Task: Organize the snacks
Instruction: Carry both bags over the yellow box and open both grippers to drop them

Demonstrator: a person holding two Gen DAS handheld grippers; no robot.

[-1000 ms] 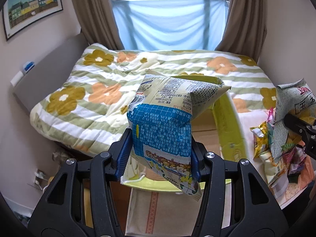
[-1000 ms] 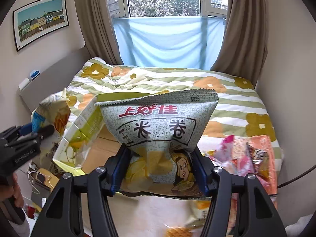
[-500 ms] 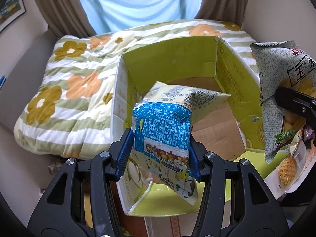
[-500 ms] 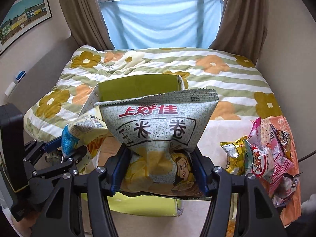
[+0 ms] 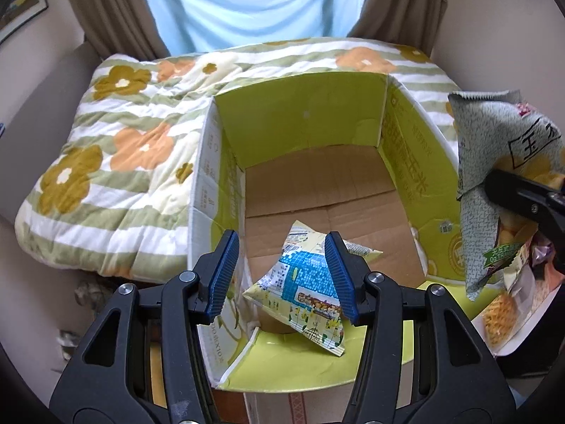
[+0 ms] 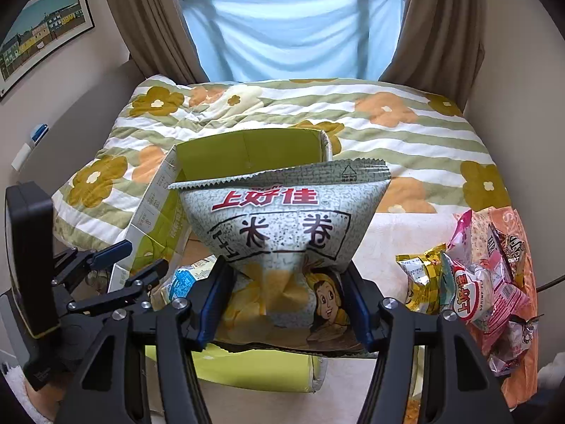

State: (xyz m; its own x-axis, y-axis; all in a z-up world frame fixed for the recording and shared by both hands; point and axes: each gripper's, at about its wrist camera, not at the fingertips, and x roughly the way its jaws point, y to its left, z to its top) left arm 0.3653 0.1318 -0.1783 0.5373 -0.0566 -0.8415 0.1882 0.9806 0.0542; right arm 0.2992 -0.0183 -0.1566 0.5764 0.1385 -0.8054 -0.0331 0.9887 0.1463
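Observation:
An open yellow-green cardboard box [image 5: 303,120] stands at the bed's edge. My left gripper [image 5: 282,279] is open over its near left corner. A blue and cream snack bag [image 5: 303,289] lies loose inside the box below the jaws; it also shows in the right wrist view [image 6: 183,279]. My right gripper [image 6: 286,304] is shut on a grey-green rice roll bag [image 6: 282,219], held above the box's right side. That bag also shows in the left wrist view [image 5: 494,162].
A flowered quilt [image 5: 134,141] covers the bed behind the box [image 6: 247,148]. Several snack bags [image 6: 483,282] lie in a pile on the right. The left gripper [image 6: 137,261] shows at the left. Curtains and a window stand at the back.
My left gripper moved over the box, opened and let go of the blue and cream bag, which dropped into the box. My right gripper still holds the rice roll bag.

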